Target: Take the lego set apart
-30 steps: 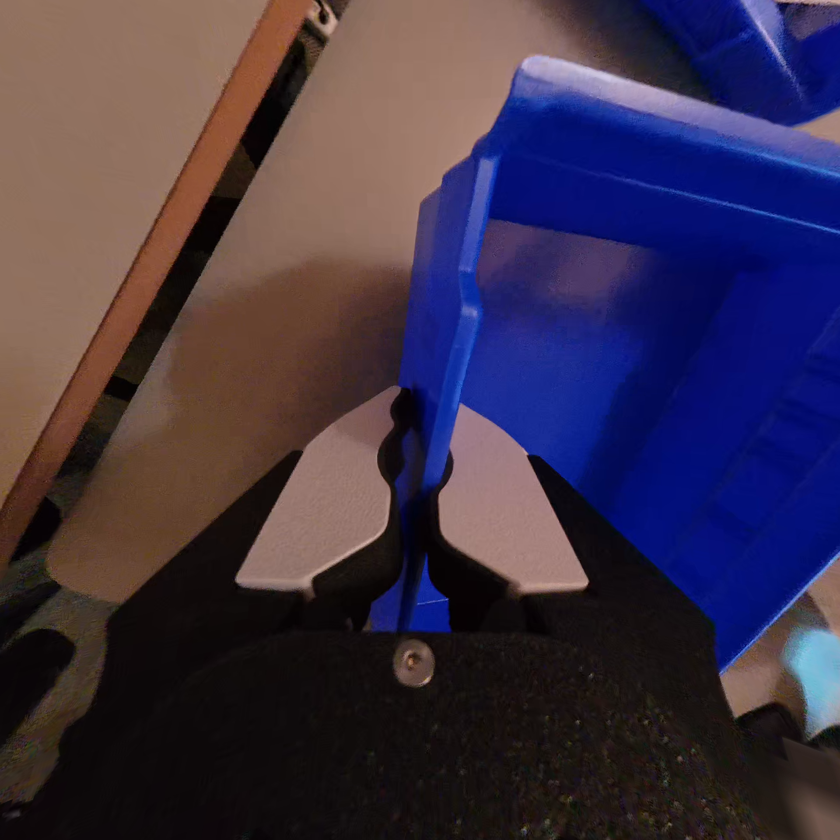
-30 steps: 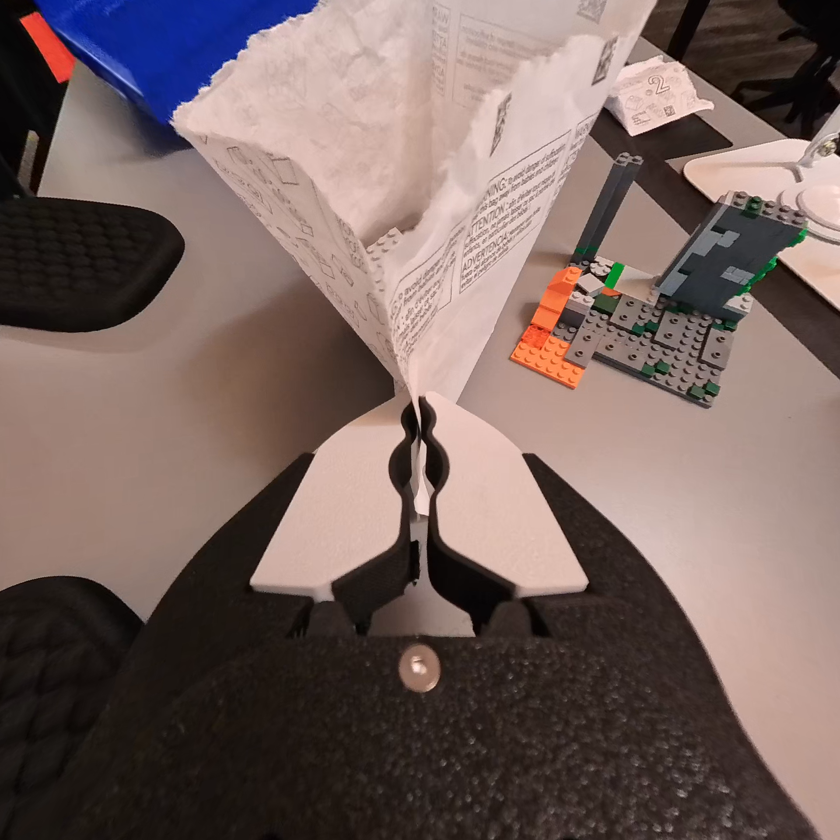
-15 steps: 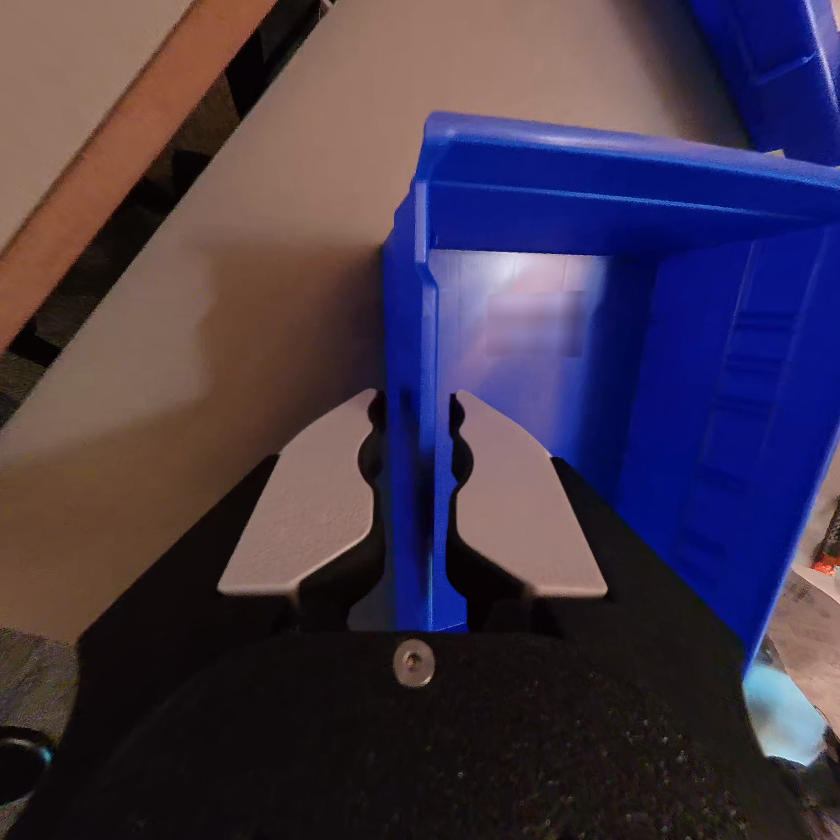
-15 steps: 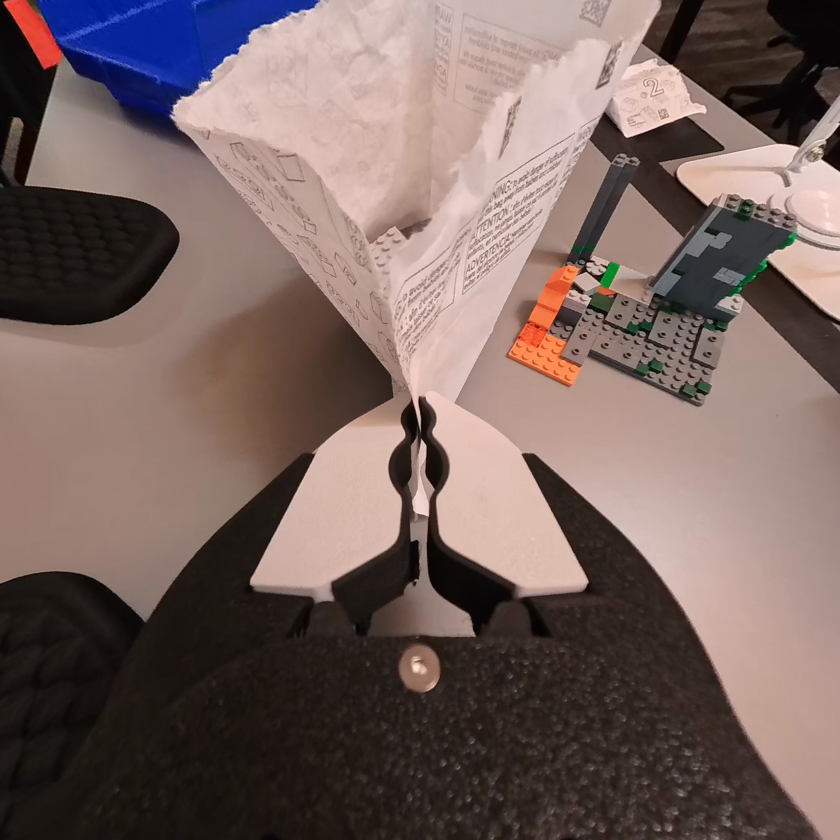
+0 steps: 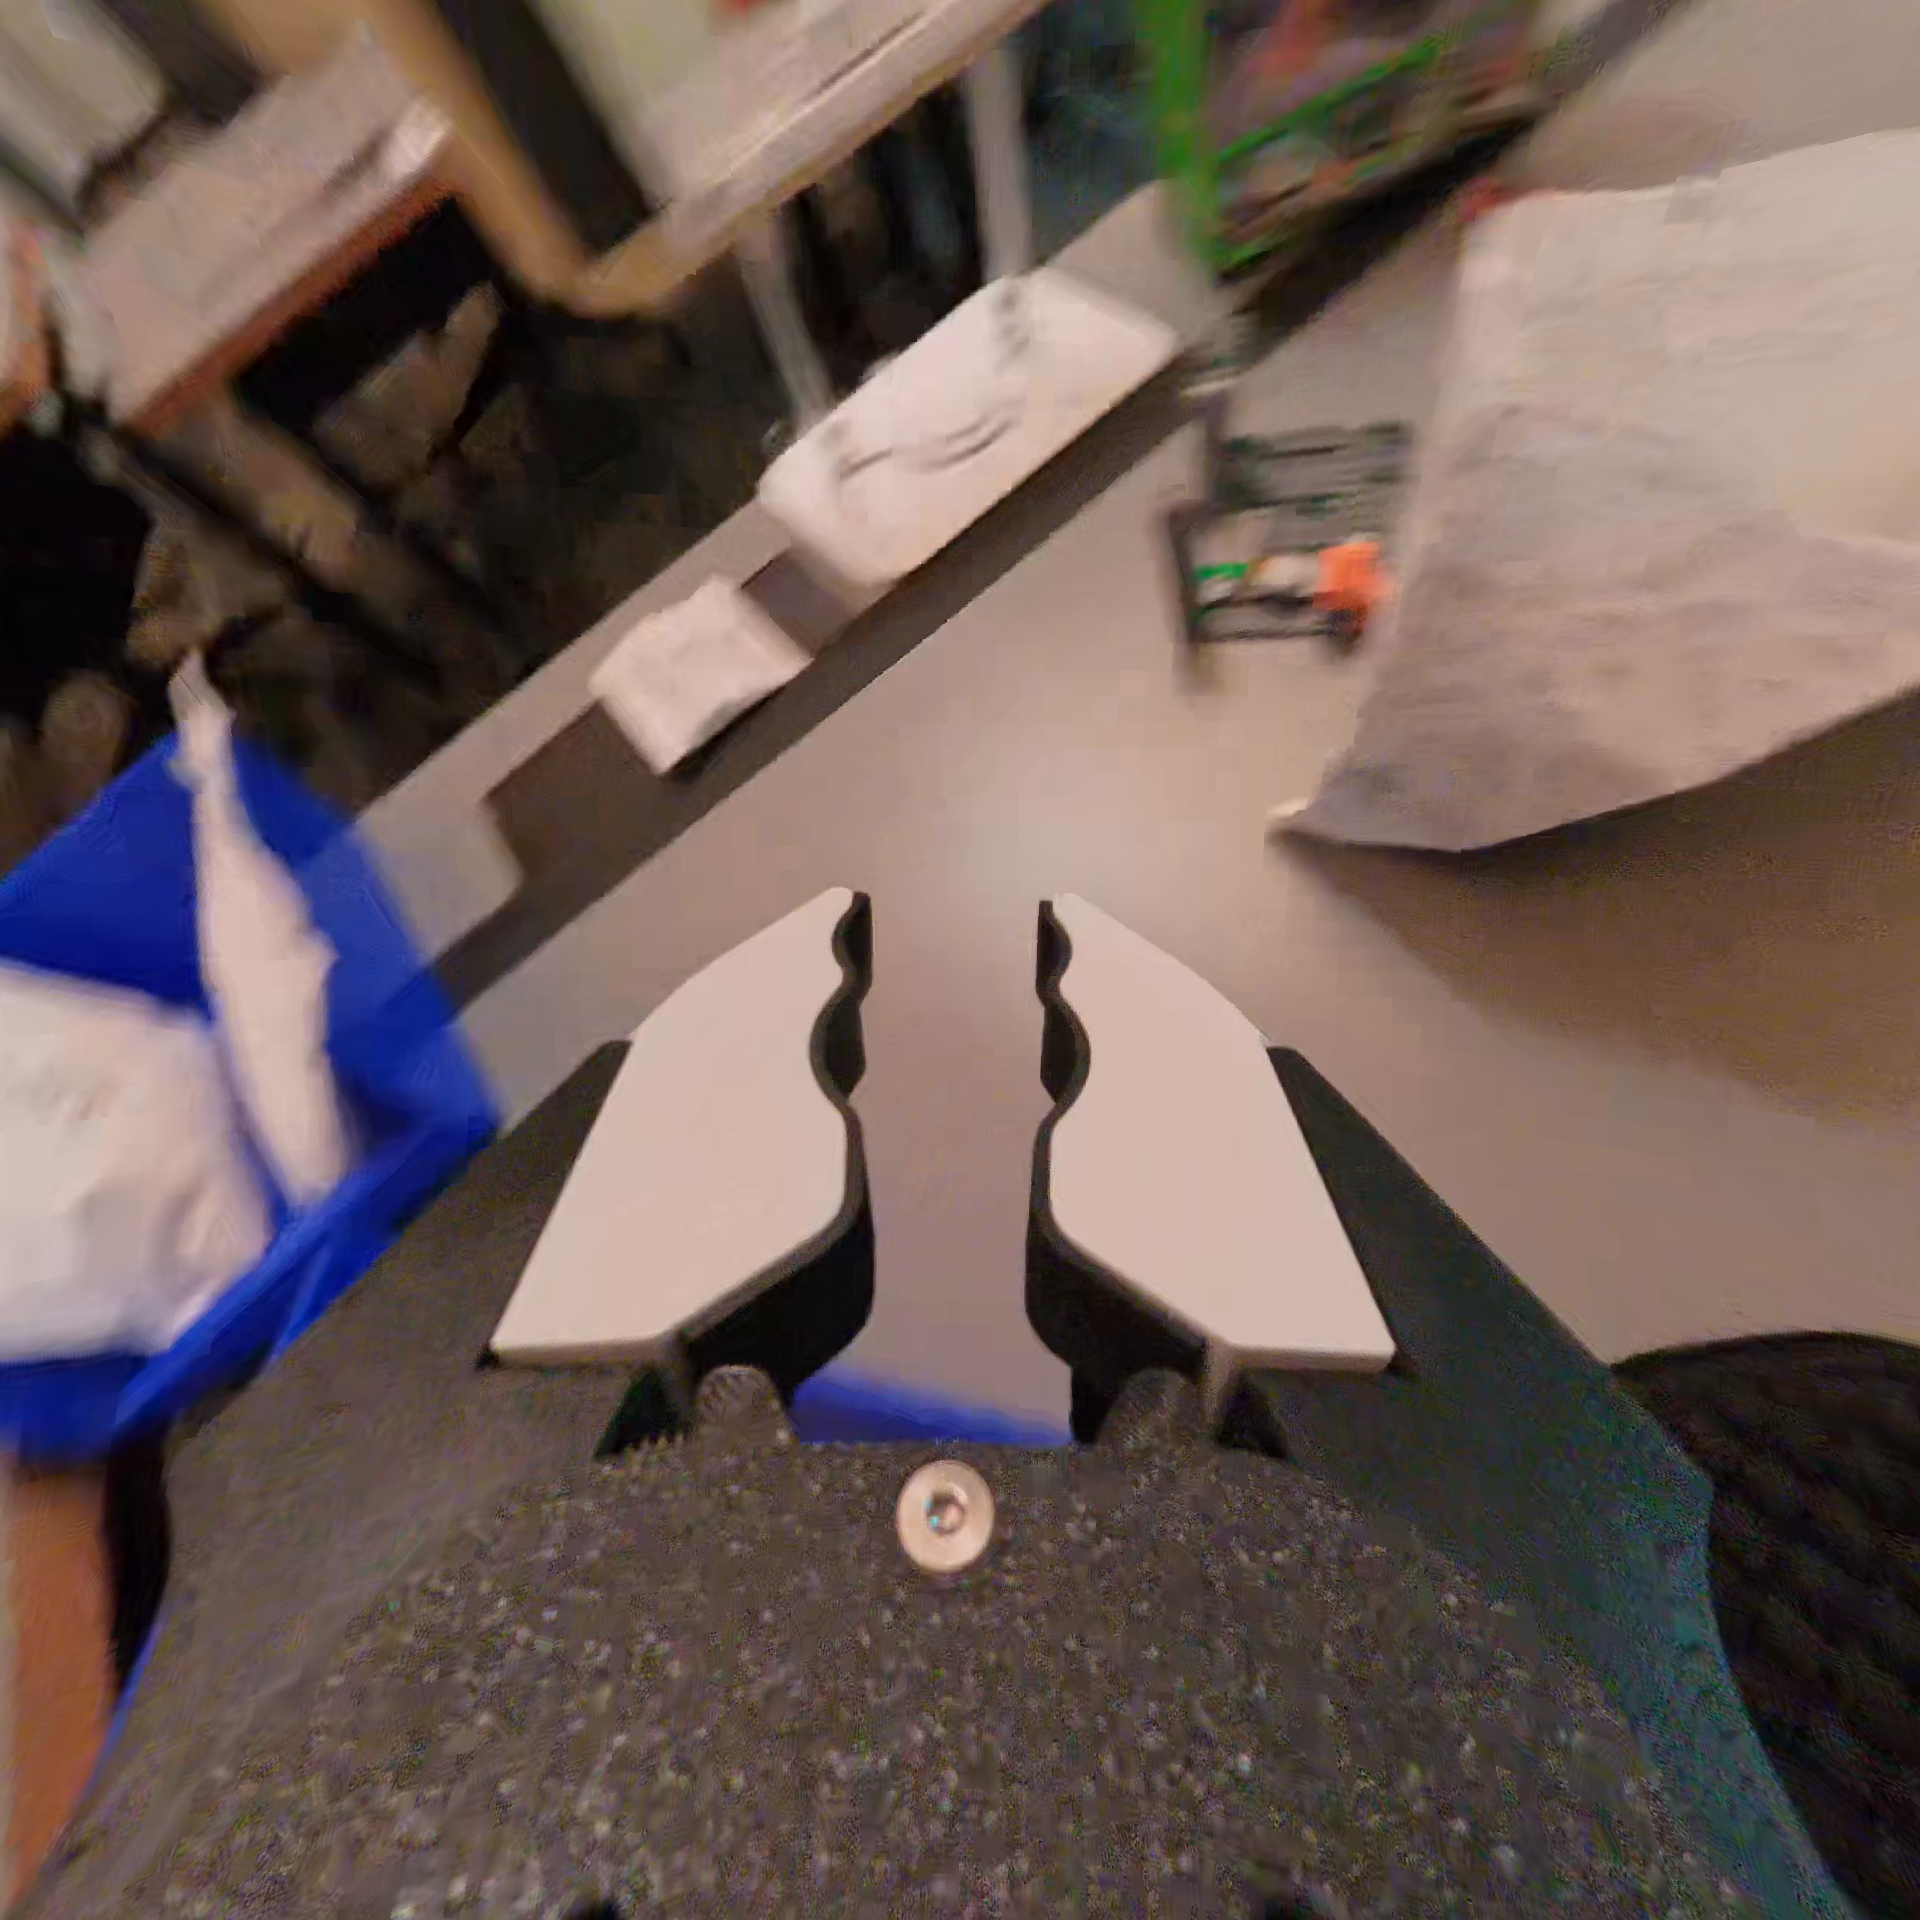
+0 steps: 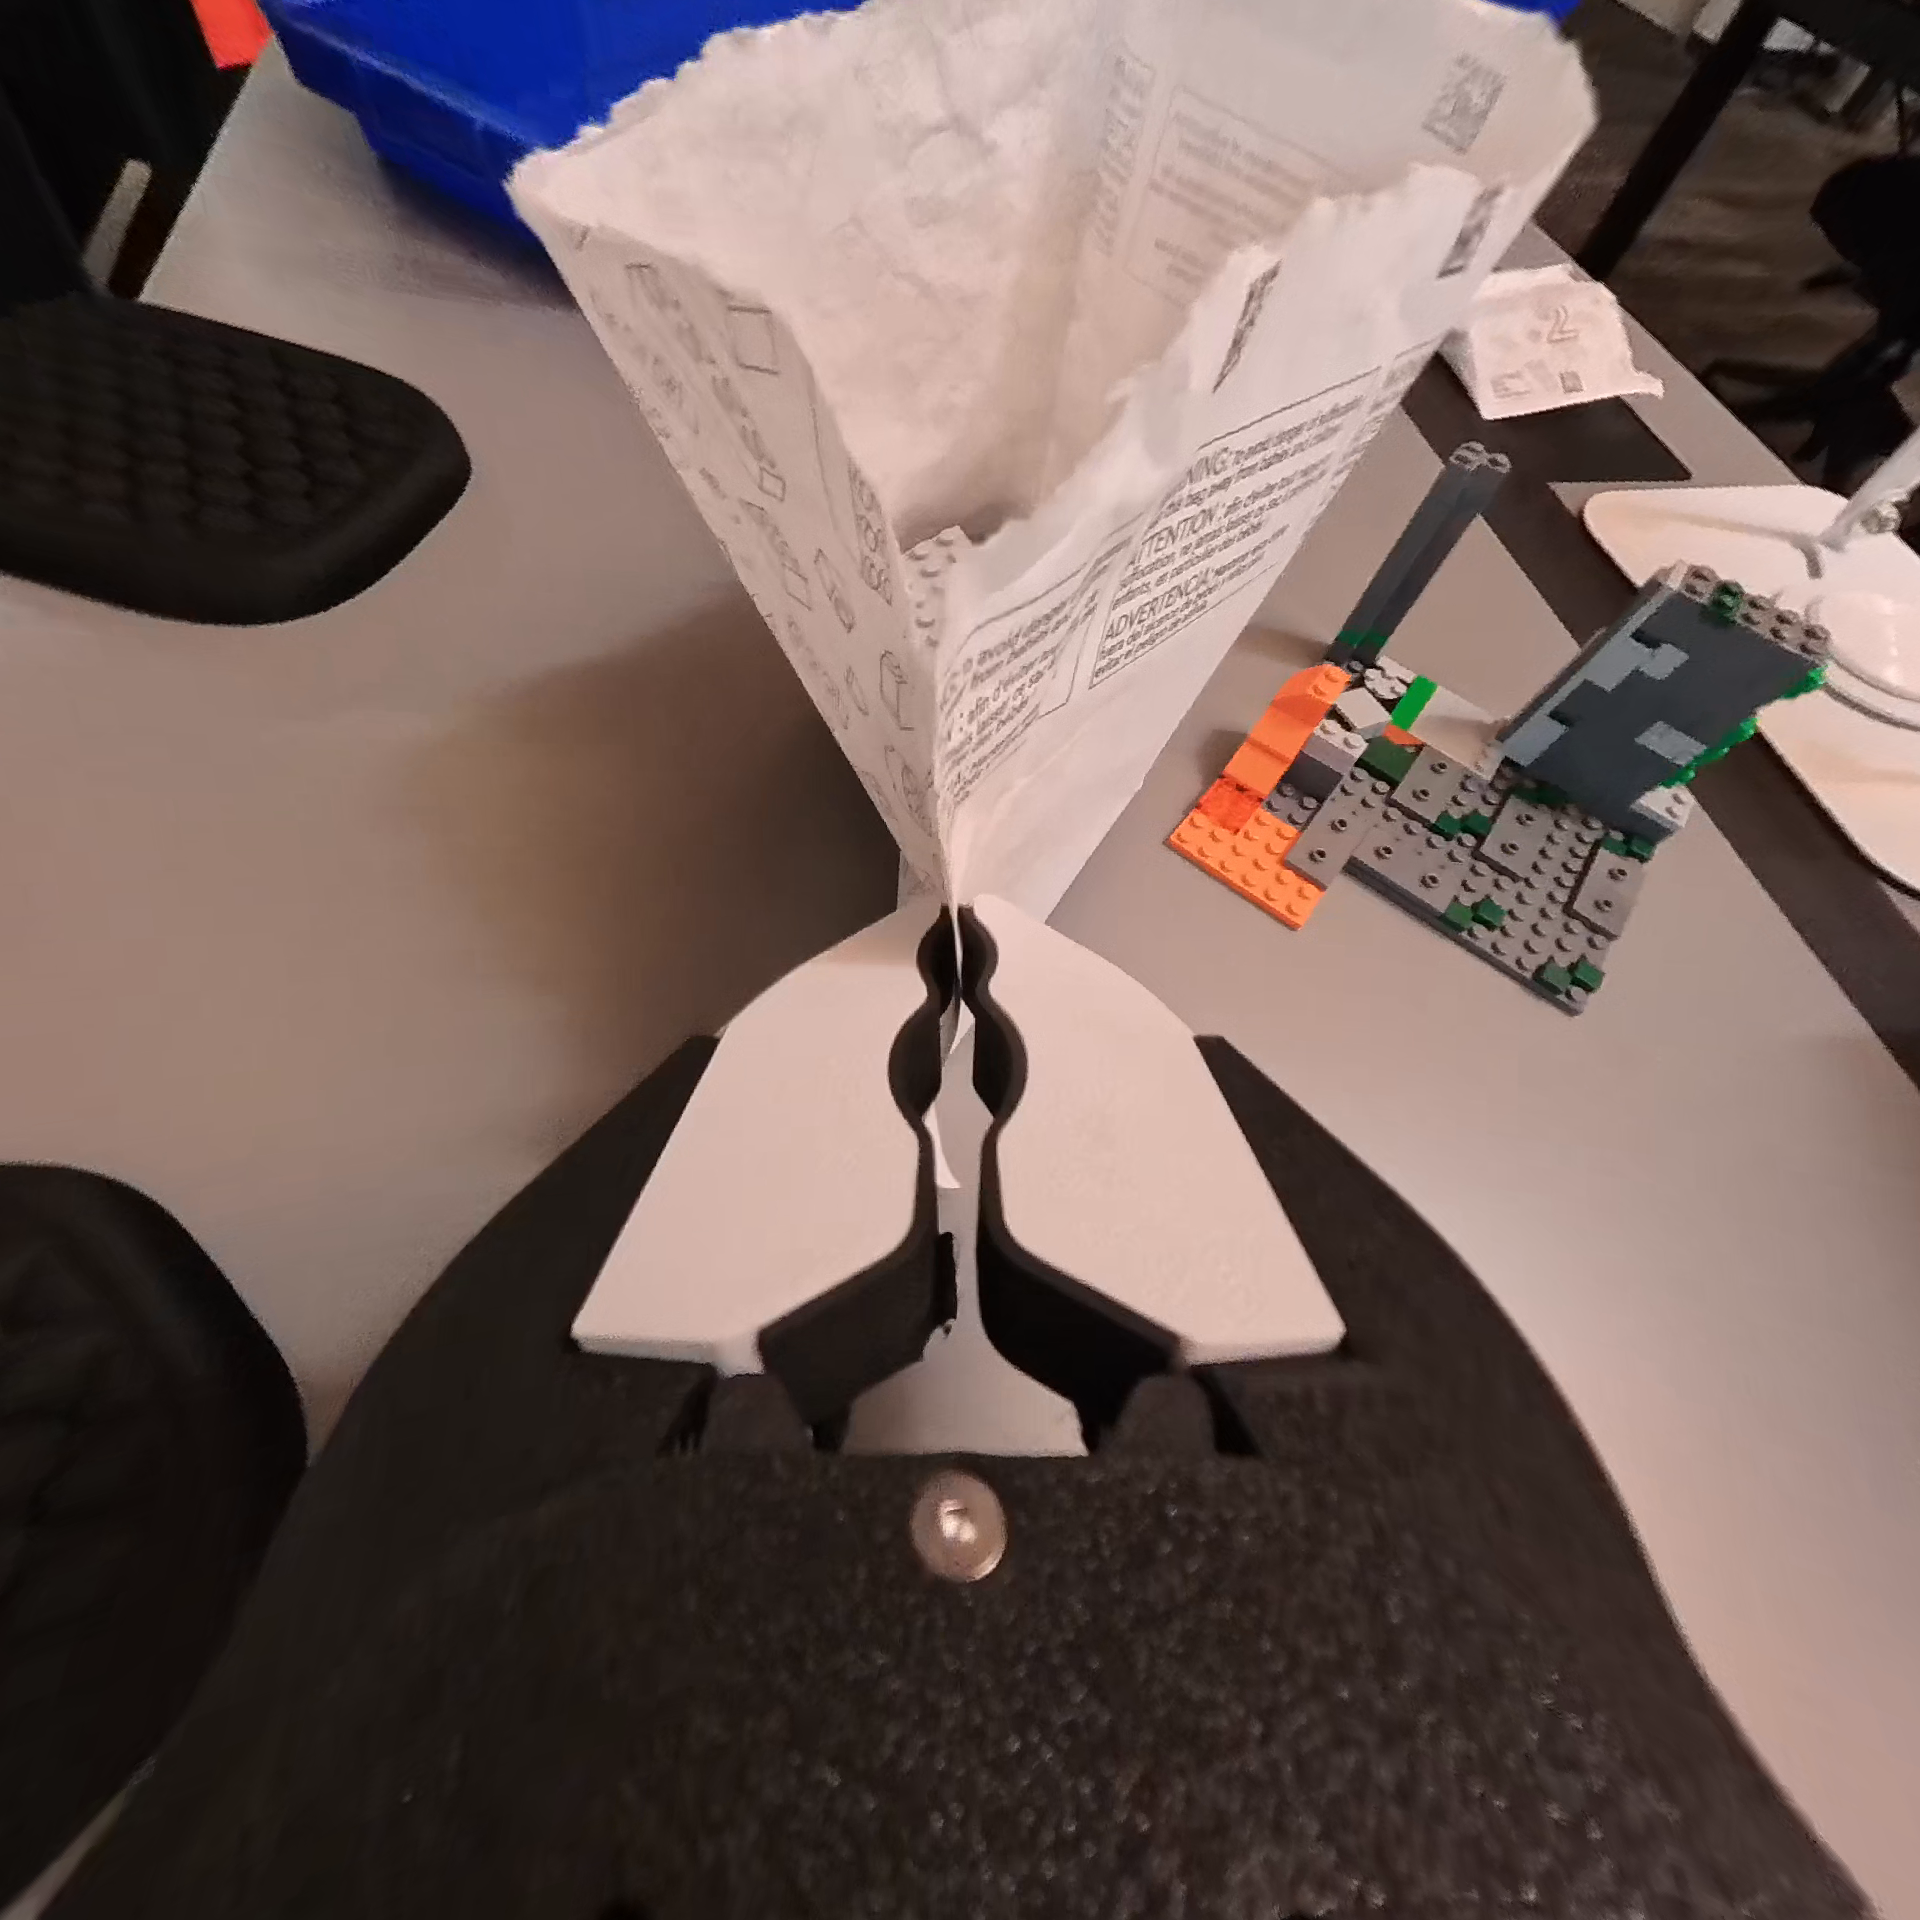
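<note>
The lego set [image 6: 1475,748] stands on the grey table to the right: a grey studded base with an orange plate, a dark grey wall and a tall thin pillar. It shows blurred in the left wrist view [image 5: 1288,551]. My right gripper [image 6: 956,920] is shut on the corner of a white printed paper bag [image 6: 1039,395], which stands open upward; a grey studded piece shows inside it. The bag also shows in the left wrist view [image 5: 1662,499]. My left gripper [image 5: 954,914] is open and empty above the table.
A blue bin [image 5: 343,1039] with white paper bags in it sits at the left of the left wrist view; a blue bin [image 6: 468,94] lies behind the bag. Black chair armrests [image 6: 197,457] lie left. A small white bag [image 6: 1548,343] and a white lamp base [image 6: 1766,623] lie far right. Tip to tip, the grippers are about 35 centimeters apart. The lego set [image 6: 1475,748] lies some 25 centimeters from my right tips, 35 centimeters from my left tips. My left wrist view [image 5: 1238,524] looks at it from another angle.
My left gripper let go of the blue bin's wall, opened and swung away toward the table's middle. The right gripper kept its hold on the bag and barely moved.
</note>
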Demonstrator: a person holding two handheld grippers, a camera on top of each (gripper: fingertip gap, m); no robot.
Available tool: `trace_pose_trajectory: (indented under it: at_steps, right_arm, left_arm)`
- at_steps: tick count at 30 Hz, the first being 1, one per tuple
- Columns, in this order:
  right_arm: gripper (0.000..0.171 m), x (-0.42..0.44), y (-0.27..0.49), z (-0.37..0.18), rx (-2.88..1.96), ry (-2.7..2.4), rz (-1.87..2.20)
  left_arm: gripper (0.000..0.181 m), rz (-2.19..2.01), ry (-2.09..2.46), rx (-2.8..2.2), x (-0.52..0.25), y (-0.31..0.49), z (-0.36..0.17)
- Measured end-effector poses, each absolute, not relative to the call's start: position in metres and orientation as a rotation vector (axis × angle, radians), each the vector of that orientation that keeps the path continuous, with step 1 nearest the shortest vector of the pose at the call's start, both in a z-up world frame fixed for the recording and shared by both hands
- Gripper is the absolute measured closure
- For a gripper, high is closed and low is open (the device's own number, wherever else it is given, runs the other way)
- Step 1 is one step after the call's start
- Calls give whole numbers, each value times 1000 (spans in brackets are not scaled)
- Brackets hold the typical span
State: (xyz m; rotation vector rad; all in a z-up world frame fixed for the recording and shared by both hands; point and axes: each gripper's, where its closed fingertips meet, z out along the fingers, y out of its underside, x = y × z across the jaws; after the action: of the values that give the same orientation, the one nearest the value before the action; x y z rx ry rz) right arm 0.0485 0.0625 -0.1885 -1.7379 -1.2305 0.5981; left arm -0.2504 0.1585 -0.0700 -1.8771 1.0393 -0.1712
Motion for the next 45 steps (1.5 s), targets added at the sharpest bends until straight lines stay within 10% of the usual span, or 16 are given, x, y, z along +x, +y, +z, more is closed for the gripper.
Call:
trace_pose_trajectory:
  at_steps: [9, 13, 19, 45]
  right_arm:
    - [171, 74, 32, -188, -1647, -1410, 753]
    - [171, 77, 37, -187, -1650, -1406, 764]
    - [171, 74, 46, -186, -1649, -1390, 747]
    - [171, 73, 81, -191, -1758, -1182, 992]
  left_arm:
    - [120, -515, 1403, -1673, -70, 138, -177]
    - [142, -832, 1556, -1589, -42, 129, -189]
    - [180, -897, 1565, -1557, -46, 118, -190]
    - [180, -1136, 1386, -1606, -117, 96, -192]
